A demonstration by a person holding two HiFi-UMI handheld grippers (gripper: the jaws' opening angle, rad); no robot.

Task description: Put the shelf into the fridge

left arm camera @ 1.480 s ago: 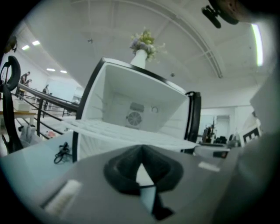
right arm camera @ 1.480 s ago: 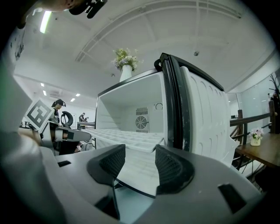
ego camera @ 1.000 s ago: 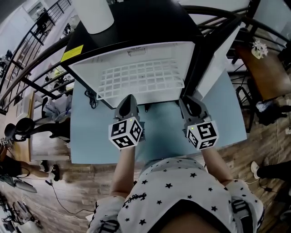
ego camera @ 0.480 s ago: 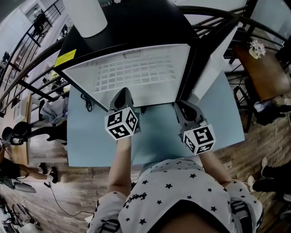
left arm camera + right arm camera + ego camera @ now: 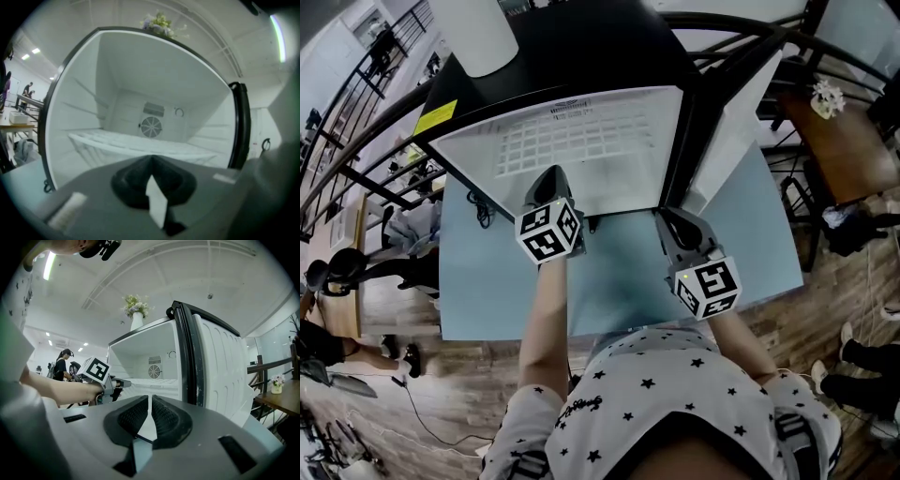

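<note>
The white wire shelf [image 5: 581, 141] lies level inside the open fridge [image 5: 572, 47], well in on its side rails. In the left gripper view the shelf [image 5: 140, 144] spans the cavity below the rear fan. My left gripper [image 5: 549, 174] is shut and empty, its tip [image 5: 151, 158] at the shelf's front edge; touching or not I cannot tell. My right gripper [image 5: 666, 217] hovers by the fridge's lower right corner, beside the open door [image 5: 727, 131]. Its jaws [image 5: 150, 397] have just been closing and stand shut with nothing between them. The right gripper view shows the left gripper [image 5: 125, 382] reaching into the fridge.
The fridge stands on a light blue table [image 5: 628, 281]. A white vase [image 5: 473, 28] with flowers [image 5: 136, 303] sits on the fridge's top. A wooden table [image 5: 853, 150] stands at the right, black railings [image 5: 356, 122] run at the left, and a person [image 5: 62, 363] stands far off.
My left gripper has moved forward toward the fridge and the shelf has slid deeper inside. The right gripper has stayed about where it was.
</note>
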